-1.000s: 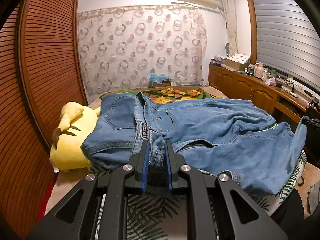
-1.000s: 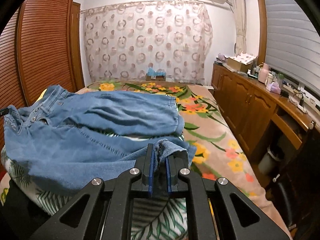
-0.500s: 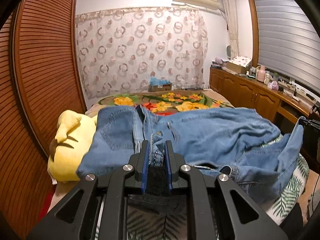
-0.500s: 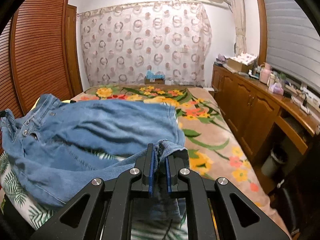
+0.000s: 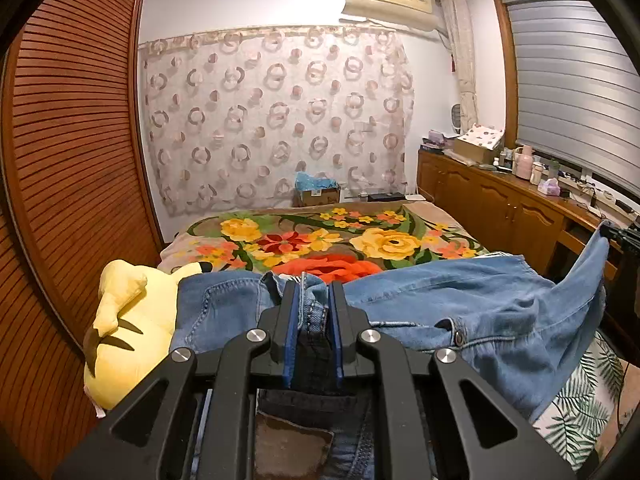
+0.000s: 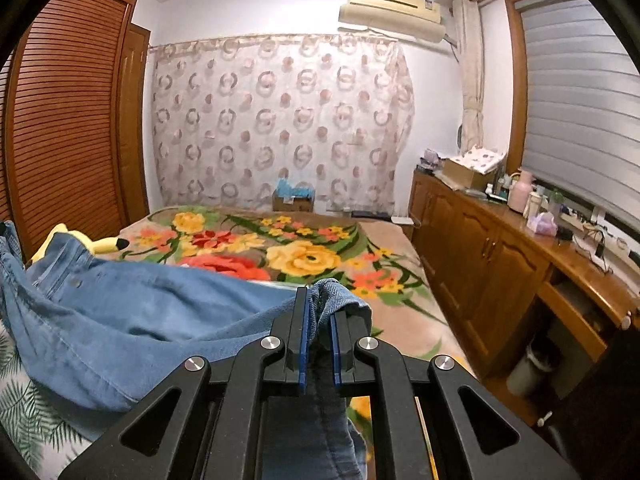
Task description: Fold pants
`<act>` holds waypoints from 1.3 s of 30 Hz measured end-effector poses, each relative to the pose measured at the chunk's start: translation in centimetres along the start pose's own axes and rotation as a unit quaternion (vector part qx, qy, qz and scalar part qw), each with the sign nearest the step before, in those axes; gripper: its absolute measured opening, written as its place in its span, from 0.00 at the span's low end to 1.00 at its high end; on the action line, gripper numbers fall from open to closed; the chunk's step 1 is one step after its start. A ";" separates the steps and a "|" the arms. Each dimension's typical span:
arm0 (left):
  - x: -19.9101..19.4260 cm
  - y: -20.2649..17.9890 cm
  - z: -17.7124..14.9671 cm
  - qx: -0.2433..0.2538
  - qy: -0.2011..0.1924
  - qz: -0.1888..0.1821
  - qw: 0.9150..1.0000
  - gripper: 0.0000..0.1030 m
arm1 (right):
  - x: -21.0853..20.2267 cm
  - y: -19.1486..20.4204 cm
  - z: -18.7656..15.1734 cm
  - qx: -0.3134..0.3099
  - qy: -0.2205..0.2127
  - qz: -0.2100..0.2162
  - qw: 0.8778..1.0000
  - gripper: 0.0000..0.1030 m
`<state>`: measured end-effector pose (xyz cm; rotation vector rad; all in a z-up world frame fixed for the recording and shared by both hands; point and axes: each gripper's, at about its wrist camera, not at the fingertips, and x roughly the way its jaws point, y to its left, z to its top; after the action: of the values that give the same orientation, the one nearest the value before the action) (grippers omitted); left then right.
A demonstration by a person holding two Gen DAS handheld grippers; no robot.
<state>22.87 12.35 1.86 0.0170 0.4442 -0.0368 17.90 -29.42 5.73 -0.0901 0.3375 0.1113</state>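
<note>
Light blue denim pants hang stretched between my two grippers above the bed. My left gripper is shut on the waistband near the fly, with denim bunched between its blue pads. At the far right edge of the left wrist view the other end of the pants is lifted by my right gripper. In the right wrist view my right gripper is shut on a leg hem, and the pants sag away to the left. The fabric below both grippers hangs out of sight.
A floral blanket covers the bed, with a leaf-print sheet nearer me. A yellow plush toy lies at the bed's left edge beside wooden louvred doors. A wooden cabinet with clutter runs along the right wall.
Both grippers have pulled back and lifted with the pants. The denim has slid toward me off the floral blanket, baring more of the flowers. Both grips stay the same.
</note>
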 end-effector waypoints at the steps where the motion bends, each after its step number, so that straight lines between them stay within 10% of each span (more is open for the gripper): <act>1: 0.4 0.2 0.1 -0.002 0.001 0.000 1.000 0.15 | 0.4 0.2 -0.2 -0.001 0.001 -0.001 1.000 0.08; 39: 13.1 3.5 4.1 -0.010 0.029 0.030 0.999 0.15 | 13.3 3.9 3.4 -0.058 0.012 -0.054 0.997 0.06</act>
<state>36.52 15.31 -0.07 0.0125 0.5019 0.0275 30.98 -24.00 4.23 -0.2252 0.3497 0.0229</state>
